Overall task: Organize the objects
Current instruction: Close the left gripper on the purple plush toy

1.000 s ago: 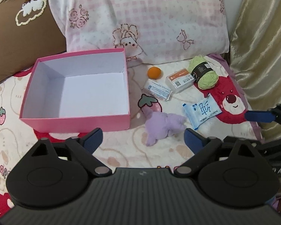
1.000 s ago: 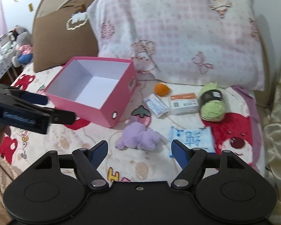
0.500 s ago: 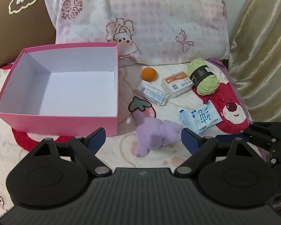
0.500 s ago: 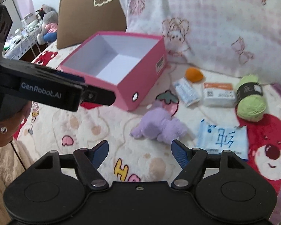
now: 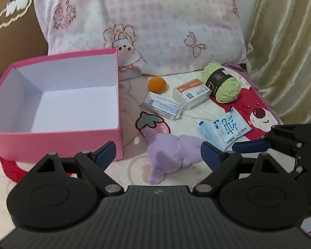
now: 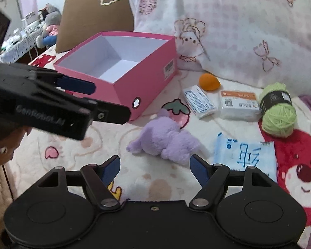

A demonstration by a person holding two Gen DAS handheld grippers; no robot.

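In the left wrist view, the left gripper (image 5: 158, 152) fills the bottom of the frame, its two blue-tipped fingers spread wide with nothing between them. Its right fingertip covers the near edge of the purple plush toy (image 5: 172, 155), which lies at lower centre with its long axis running left to right. The pink box (image 5: 56, 143), one only, sits open at middle left; its left corner is cut off by the frame edge. To its right lie one orange ball (image 5: 156, 84), two white packets (image 5: 162, 106) (image 5: 191, 93), one green yarn ball (image 5: 224, 85) and one blue tissue pack (image 5: 225, 129). The right gripper (image 5: 250, 145) enters at the right edge; only one blue finger shows clearly there. A pink pillow (image 5: 155, 27) stands behind everything.

In the right wrist view, the right gripper (image 6: 155, 168) is wide open and empty at the bottom, the plush toy (image 6: 165, 141) just beyond its tips, apparently lying on its side. The left gripper (image 6: 76, 87) crosses from the left, blurred, and hides the box's (image 6: 147, 87) near left corner. The box's long axis runs toward the upper left. The tissue pack (image 6: 245, 152) is partly hidden by the right finger.
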